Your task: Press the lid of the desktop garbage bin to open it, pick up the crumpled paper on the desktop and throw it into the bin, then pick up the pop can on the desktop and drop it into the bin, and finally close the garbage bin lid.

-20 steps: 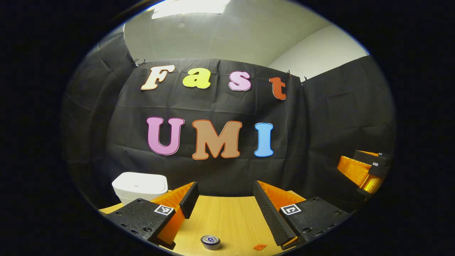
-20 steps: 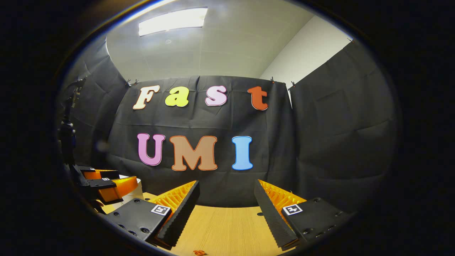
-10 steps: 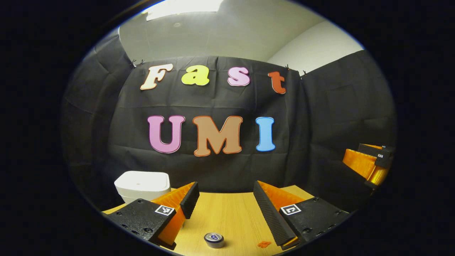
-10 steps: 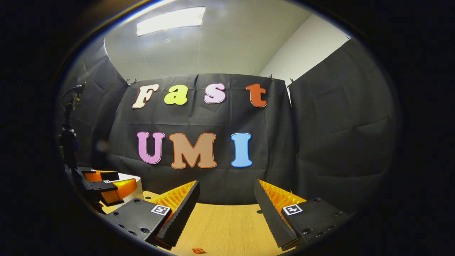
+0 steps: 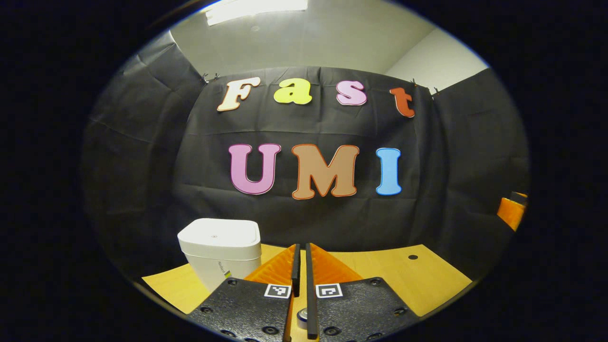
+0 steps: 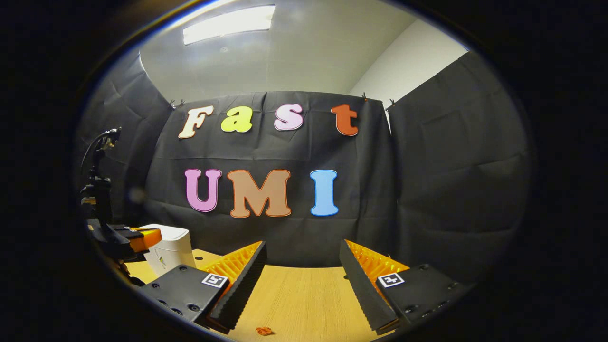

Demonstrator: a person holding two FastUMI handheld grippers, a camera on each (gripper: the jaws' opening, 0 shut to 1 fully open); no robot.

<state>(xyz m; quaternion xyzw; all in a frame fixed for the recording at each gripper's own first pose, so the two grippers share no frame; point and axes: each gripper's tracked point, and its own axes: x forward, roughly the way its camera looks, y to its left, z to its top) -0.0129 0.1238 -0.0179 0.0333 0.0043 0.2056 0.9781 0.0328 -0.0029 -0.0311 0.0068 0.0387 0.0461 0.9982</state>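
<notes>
Bin [image 5: 220, 251], lid down, is sitting just left of my left gripper [image 5: 301, 285], jaws nearly together; right gripper [image 6: 304, 285], jaws wide, is farther off.

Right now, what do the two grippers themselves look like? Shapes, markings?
They match. The left gripper and right gripper each have two wedge-shaped jaws with ribbed backs and serrated inner faces. Each jaw sits on a black textured plate with round screw holes and a square black-and-white tag.

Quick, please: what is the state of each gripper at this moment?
Left gripper: closed, fingers together, holding nothing, near the white bin.
Right gripper: open, empty, above the table.
</notes>
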